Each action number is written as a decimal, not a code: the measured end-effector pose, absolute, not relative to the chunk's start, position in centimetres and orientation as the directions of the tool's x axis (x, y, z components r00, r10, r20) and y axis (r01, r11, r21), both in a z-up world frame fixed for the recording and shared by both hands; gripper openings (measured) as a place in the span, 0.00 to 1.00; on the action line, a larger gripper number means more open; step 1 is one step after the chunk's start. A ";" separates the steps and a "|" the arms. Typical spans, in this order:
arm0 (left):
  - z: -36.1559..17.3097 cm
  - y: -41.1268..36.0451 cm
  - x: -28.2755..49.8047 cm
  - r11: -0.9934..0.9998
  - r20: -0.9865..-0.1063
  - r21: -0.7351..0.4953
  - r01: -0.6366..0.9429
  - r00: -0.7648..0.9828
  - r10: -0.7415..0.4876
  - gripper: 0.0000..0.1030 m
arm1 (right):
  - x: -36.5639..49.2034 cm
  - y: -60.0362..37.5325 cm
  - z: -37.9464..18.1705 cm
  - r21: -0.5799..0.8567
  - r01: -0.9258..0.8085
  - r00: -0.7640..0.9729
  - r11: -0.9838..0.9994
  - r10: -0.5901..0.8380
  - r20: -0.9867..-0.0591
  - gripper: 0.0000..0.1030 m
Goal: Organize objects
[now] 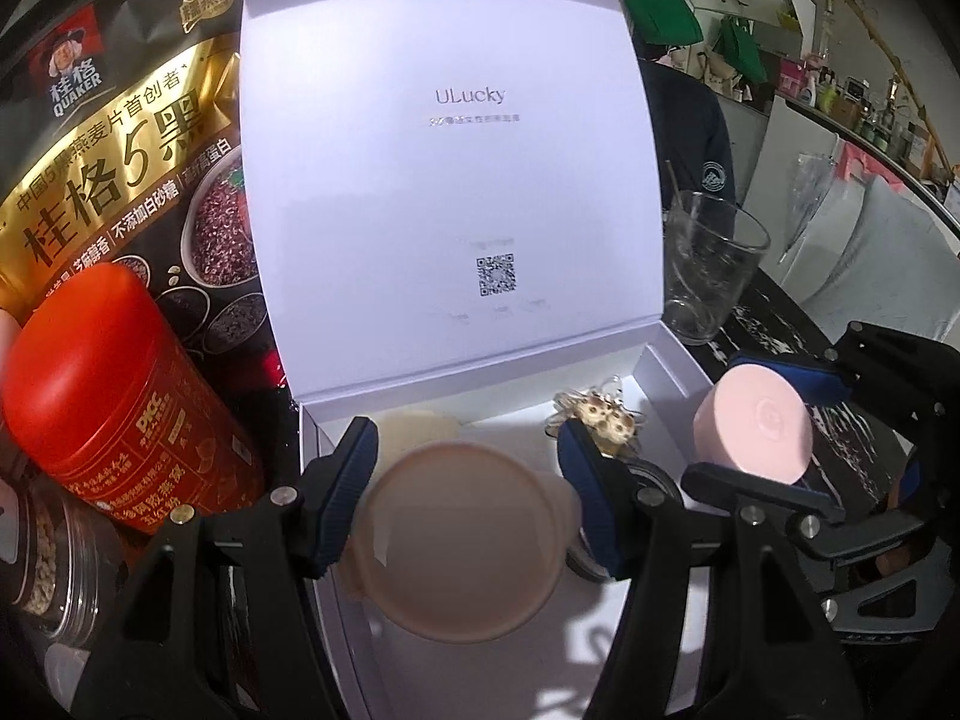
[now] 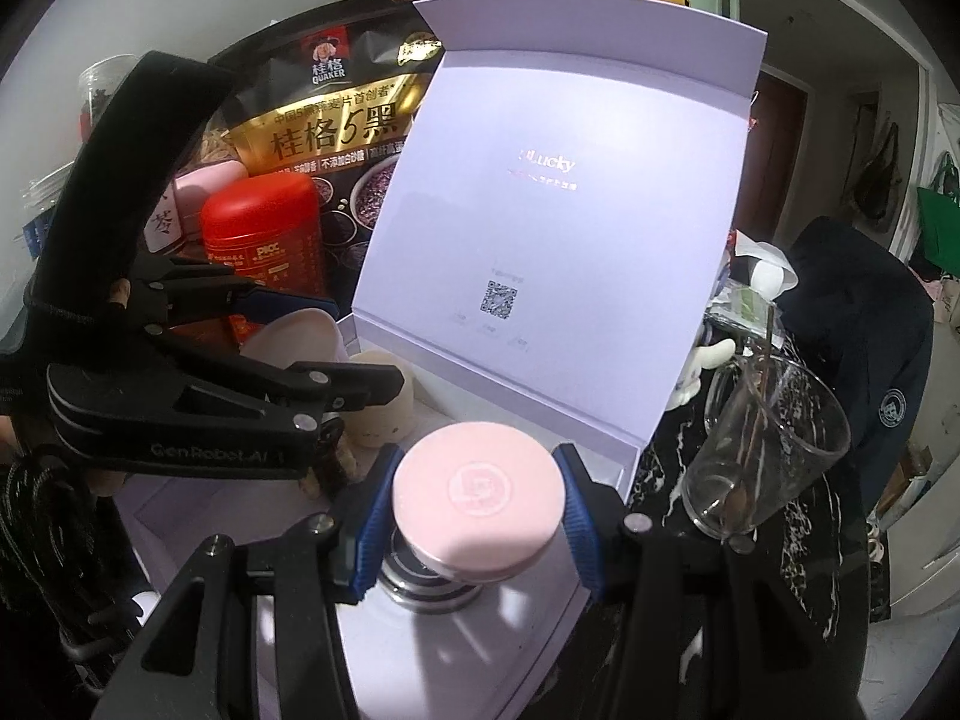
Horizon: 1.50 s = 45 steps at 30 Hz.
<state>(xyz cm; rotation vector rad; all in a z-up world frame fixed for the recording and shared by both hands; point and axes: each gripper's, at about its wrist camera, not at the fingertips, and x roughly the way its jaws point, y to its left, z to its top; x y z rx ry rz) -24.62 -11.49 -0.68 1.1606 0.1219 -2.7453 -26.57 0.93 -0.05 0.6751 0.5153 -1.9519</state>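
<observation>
In the left wrist view the left gripper sits low and centre, its blue-padded fingers pinching a beige round container from both sides. The flat circular end of this container faces the camera, so its axis runs roughly along the fingers, toward the open white gift box beyond it. The box's lid stands upright (it carries the word "ULucky" and a QR code) and fills the middle of the frame.

In the right wrist view the right gripper is low and centre too, clamped on a pink round container whose flat top, with an embossed logo, tilts up toward the lens; a metallic ring shows beneath it. It hangs over the near right part of the box's floor. The left view shows the same pink container at the right edge, just outside the box wall.

A red PICC tin and a Quaker oat bag stand at the left of the box, and a clear glass mug stands at its right on the dark marbled table.
</observation>
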 end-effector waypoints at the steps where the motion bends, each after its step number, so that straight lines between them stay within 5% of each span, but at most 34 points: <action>1: -0.8 -11.5 -24.8 -0.984 -0.719 -0.011 0.180 -0.685 -0.118 0.59 | -26.8 0.9 -0.1 -0.068 0.895 -0.375 -0.440 -0.660 -0.651 0.50; 45: -4.3 -15.3 -29.1 -0.962 -0.777 -0.063 0.267 -0.618 -0.121 0.59 | -28.7 -0.8 -5.0 0.090 0.932 -0.164 -0.350 -0.633 -0.757 0.50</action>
